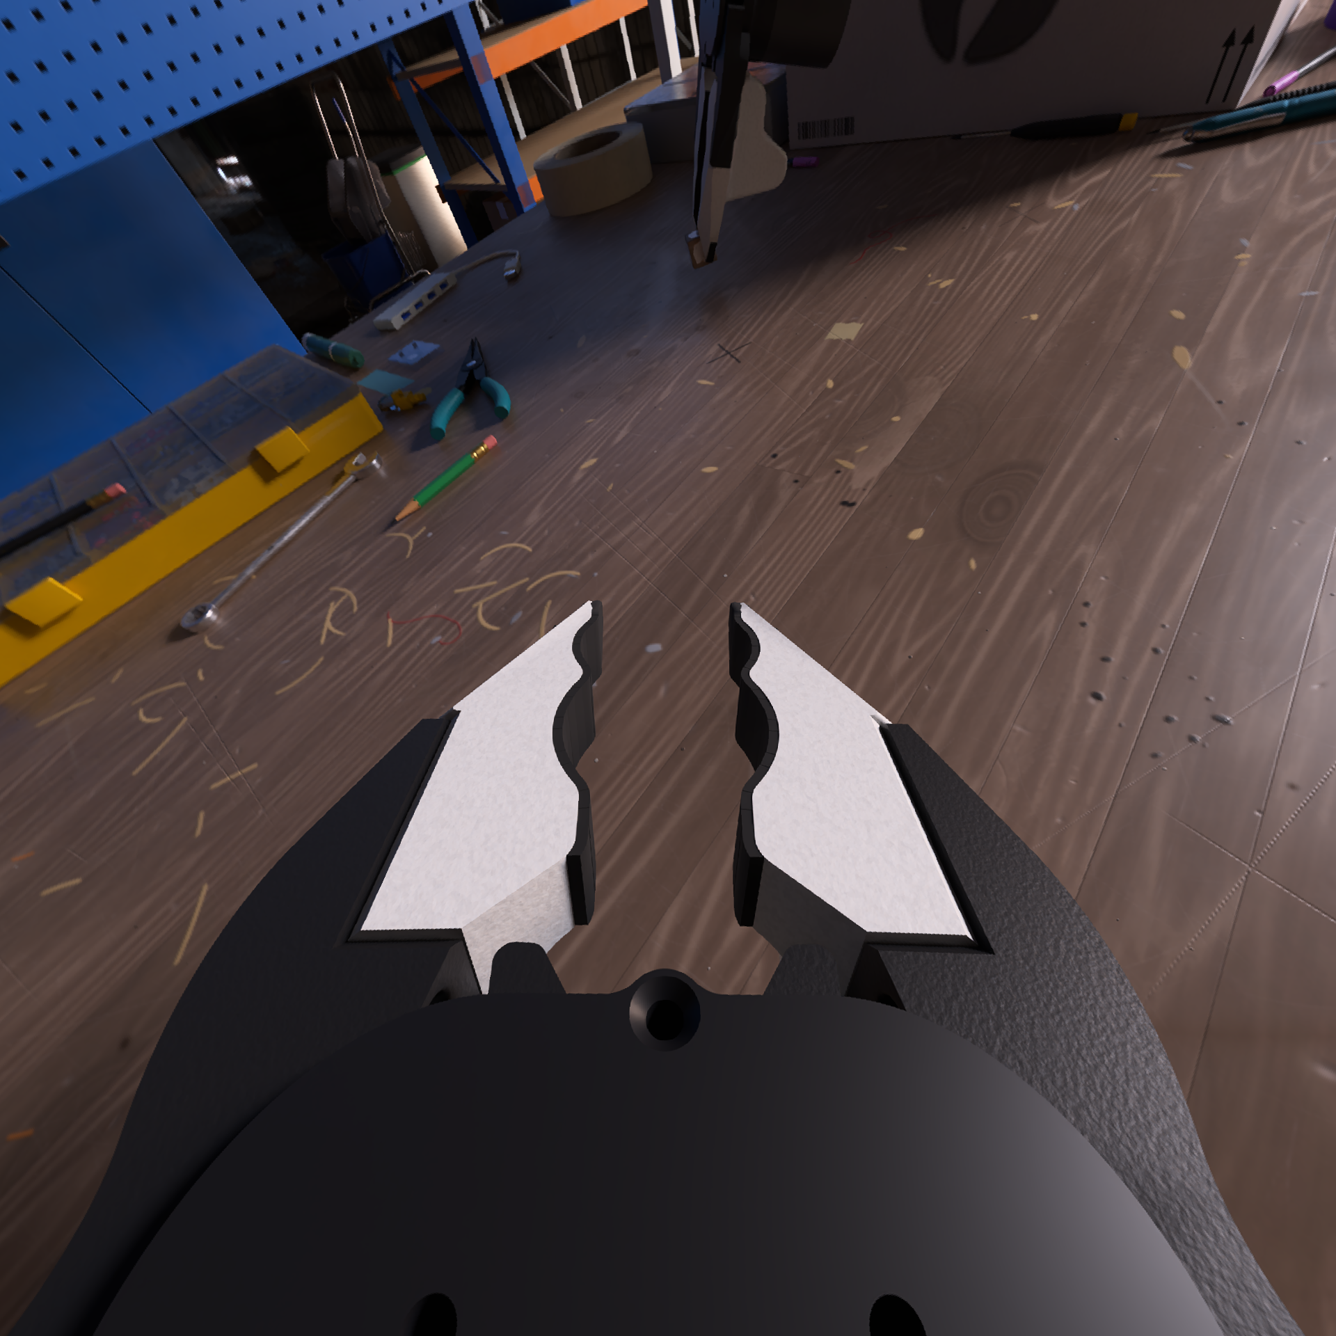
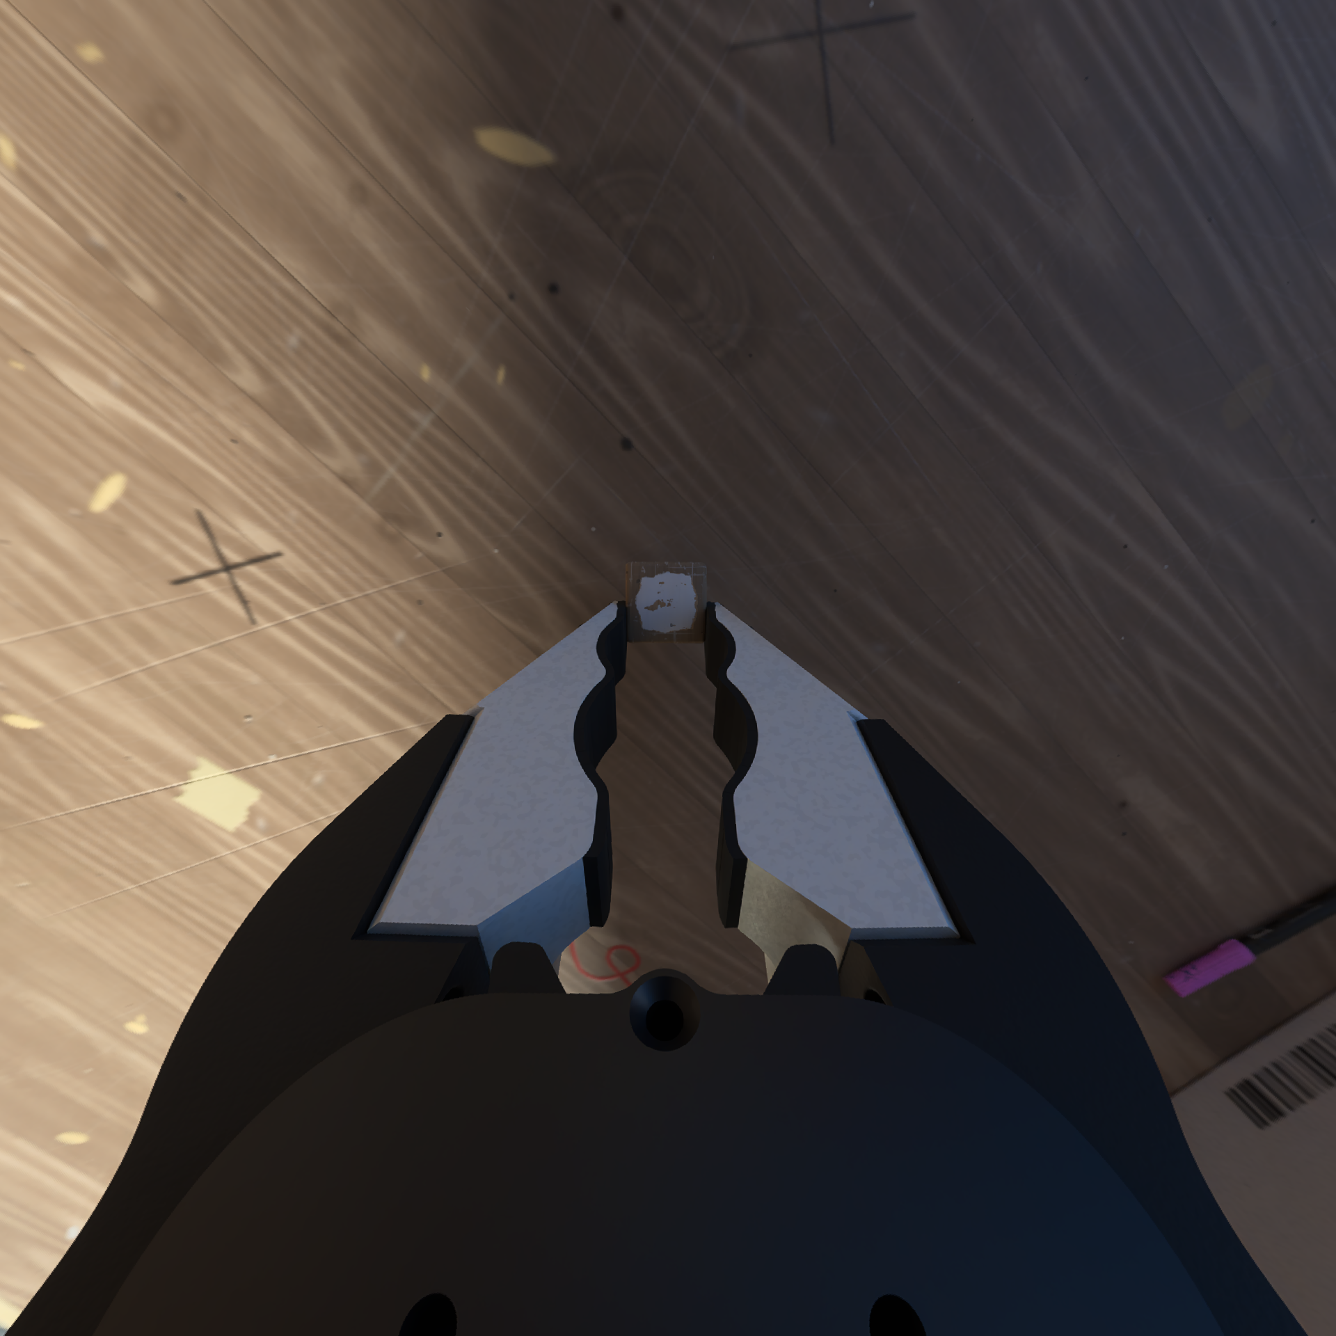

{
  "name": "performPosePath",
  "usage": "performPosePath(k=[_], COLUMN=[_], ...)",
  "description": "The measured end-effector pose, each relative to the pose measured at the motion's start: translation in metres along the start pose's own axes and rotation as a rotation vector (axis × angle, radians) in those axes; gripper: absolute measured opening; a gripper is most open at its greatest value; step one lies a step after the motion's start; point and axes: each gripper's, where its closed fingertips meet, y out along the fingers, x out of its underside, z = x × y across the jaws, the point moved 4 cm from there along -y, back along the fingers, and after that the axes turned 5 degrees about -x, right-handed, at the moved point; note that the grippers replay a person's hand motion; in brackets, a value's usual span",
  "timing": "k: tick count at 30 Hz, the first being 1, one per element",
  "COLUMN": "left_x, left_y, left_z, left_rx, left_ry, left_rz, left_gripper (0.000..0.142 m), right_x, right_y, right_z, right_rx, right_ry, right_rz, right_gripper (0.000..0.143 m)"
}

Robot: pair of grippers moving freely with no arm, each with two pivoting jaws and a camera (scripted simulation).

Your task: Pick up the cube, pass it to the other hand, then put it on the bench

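My right gripper (image 2: 665,614) is shut on a small worn cube (image 2: 665,601) with a white patch, pinched at the very fingertips. It points down at the wooden bench (image 2: 940,361), with the cube close above the surface; I cannot tell if they touch. In the left wrist view this gripper (image 1: 705,242) hangs at the top centre with the cube (image 1: 695,251) at its tip. My left gripper (image 1: 665,614) is open and empty, low over the bench (image 1: 940,506), well short of the cube.
A yellow parts organiser (image 1: 181,520) lies at the left under a blue pegboard (image 1: 144,72). Near it are a ratchet wrench (image 1: 282,535), a green pencil (image 1: 448,477), teal pliers (image 1: 470,397) and a tape roll (image 1: 593,166). A cardboard box (image 1: 1012,72) stands at the back right.
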Motion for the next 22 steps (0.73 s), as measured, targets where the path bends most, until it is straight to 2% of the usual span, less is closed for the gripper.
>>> performPosePath(k=[5,7,8,9,12,14,18,20,22], left_x=[0.009,0.010,0.010,0.011,0.014,0.016,0.022,0.022,0.023], left_y=[0.000,0.000,-0.001,-0.001,0.003,0.007,0.015,0.018,0.019], left_z=[-0.002,-0.002,-0.003,-0.004,-0.008,-0.008,-0.006,-0.005,-0.004], left_rx=[0.033,0.058,0.062,0.060,0.048,0.061,0.067,0.061,0.055], left_ry=[-0.091,-0.138,-0.153,-0.159,-0.172,-0.190,-0.197,-0.179,-0.161], left_rz=[-0.038,-0.057,-0.060,-0.063,-0.083,-0.097,-0.134,-0.147,-0.156], left_gripper=[0.035,0.035,0.035,0.035,0.035,0.035,0.041,0.042,0.042], right_x=[0.003,0.003,0.003,0.003,0.014,0.028,0.047,0.054,0.057], right_y=[-0.001,-0.030,-0.054,-0.080,-0.136,-0.131,-0.073,-0.051,-0.038], right_z=[0.001,-0.002,-0.007,-0.017,-0.080,-0.139,-0.257,-0.296,-0.311], right_rx=[0.046,0.094,0.118,0.133,0.027,-0.092,-0.452,-0.626,-0.671], right_ry=[-0.033,-0.006,0.021,0.053,0.141,0.095,0.142,0.190,0.194], right_rz=[0.031,0.147,0.270,0.427,0.942,1.057,1.082,1.031,1.005], right_gripper=[0.022,0.057,0.064,0.065,0.058,0.056,0.061,0.061,0.059])
